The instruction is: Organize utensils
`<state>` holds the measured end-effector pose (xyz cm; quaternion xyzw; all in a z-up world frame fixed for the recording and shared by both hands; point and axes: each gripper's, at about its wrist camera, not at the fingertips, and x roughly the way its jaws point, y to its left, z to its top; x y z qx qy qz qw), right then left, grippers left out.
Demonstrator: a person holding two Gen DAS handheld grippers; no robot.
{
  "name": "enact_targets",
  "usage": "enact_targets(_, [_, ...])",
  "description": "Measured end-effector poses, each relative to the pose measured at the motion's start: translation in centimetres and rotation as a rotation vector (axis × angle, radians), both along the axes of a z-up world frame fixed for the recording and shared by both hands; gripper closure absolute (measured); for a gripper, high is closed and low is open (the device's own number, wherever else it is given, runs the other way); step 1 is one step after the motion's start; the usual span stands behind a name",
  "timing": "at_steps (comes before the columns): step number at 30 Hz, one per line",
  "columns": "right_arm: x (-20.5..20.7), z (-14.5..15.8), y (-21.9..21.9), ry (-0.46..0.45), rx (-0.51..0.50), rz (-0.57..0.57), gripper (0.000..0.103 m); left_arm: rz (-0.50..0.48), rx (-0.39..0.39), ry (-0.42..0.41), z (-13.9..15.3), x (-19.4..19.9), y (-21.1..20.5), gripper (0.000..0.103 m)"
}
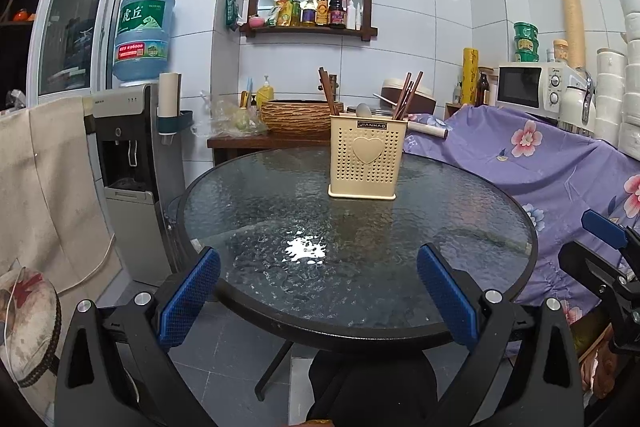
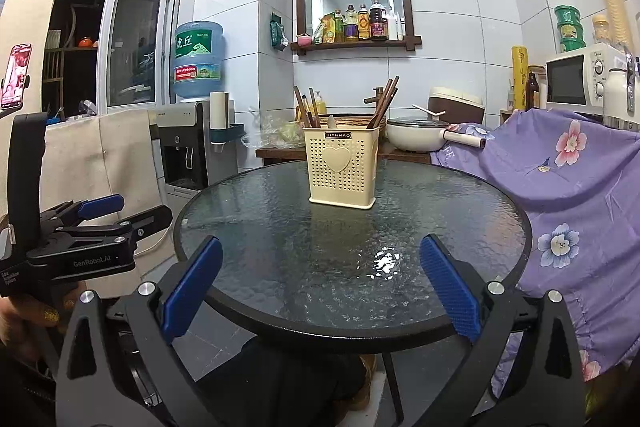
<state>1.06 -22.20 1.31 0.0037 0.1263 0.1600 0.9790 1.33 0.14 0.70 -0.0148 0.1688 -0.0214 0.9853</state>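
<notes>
Both my grippers — left gripper [image 1: 318, 289], right gripper [image 2: 320, 289] — spread wide, grasping nothing; the cream utensil holder [image 1: 366, 157] with chopsticks [image 1: 406, 97] stands ahead, beyond my fingertips, on the glass table [image 1: 256, 203].

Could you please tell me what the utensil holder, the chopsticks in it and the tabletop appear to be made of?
Holder: likely matte cream plastic, moulded with small perforations and a raised heart.
Chopsticks: probably dark brown wood, though lacquer or plastic is possible.
Tabletop: textured glass in a dark rim; it is translucent, rippled and glares under the light.
</notes>
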Motion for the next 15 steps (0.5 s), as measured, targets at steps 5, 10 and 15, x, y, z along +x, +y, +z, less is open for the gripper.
enact_targets(5, [-0.02,-0.02,0.02,0.002,0.001,0.000,0.006,0.003,0.001,0.006,-0.06,0.09,0.10,0.006])
enact_targets(10, [-0.08,-0.04,0.03,0.002,0.000,0.001,0.006,0.006,0.001,0.006,-0.11,0.00,0.12,0.006])
enact_targets(15, [0.04,-0.25,0.02,0.005,0.001,0.003,0.006,0.008,0.001,0.011,-0.15,0.06,0.19,0.006])
